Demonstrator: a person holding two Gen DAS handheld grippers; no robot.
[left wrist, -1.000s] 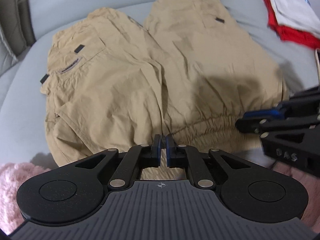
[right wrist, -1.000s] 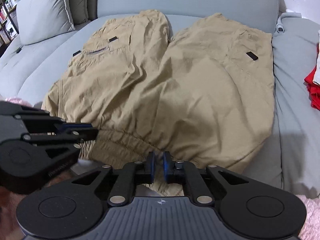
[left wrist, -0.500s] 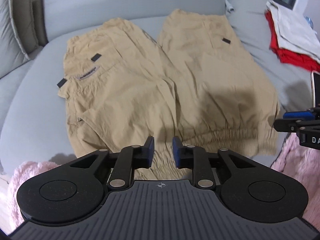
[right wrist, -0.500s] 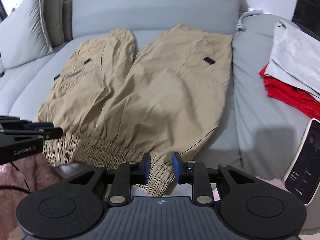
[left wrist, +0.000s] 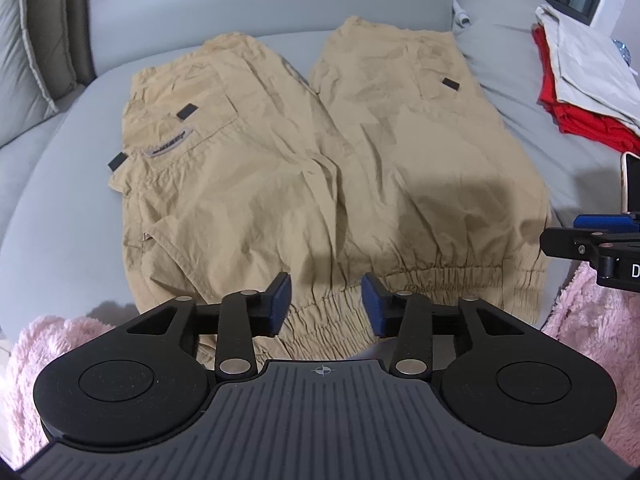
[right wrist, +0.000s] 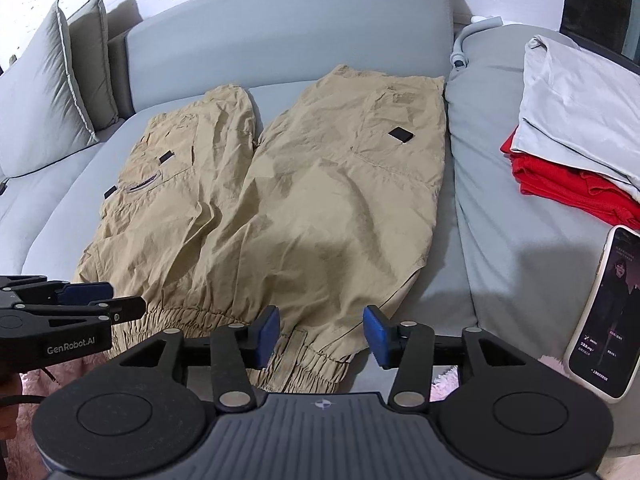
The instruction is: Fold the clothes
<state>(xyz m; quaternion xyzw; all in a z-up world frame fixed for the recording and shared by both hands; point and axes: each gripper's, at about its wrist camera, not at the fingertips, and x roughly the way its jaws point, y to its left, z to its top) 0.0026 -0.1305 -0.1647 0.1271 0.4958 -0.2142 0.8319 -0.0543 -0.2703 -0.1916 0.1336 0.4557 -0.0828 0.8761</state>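
Note:
Tan cargo pants lie spread flat on the grey sofa seat, both legs side by side, with the elastic gathered edge nearest me. My left gripper hovers over that edge, its jaws opening; the fabric shows in the gap but the blue pads do not press it. My right gripper hangs over the right end of the pants, jaws also opening, gripping nothing. Each gripper shows in the other's view, the right gripper at the right edge and the left gripper at the left edge.
A stack of folded red clothes under a light grey garment lies on the right of the sofa. A phone with a lit screen rests near the front right. Pink fluffy fabric borders the front edge. Grey cushions stand at the back left.
Both grippers were shut at the elastic edge and have opened, letting it go. Both have lifted and drawn back, the right one also swinging to the right, and the pants now lie flat.

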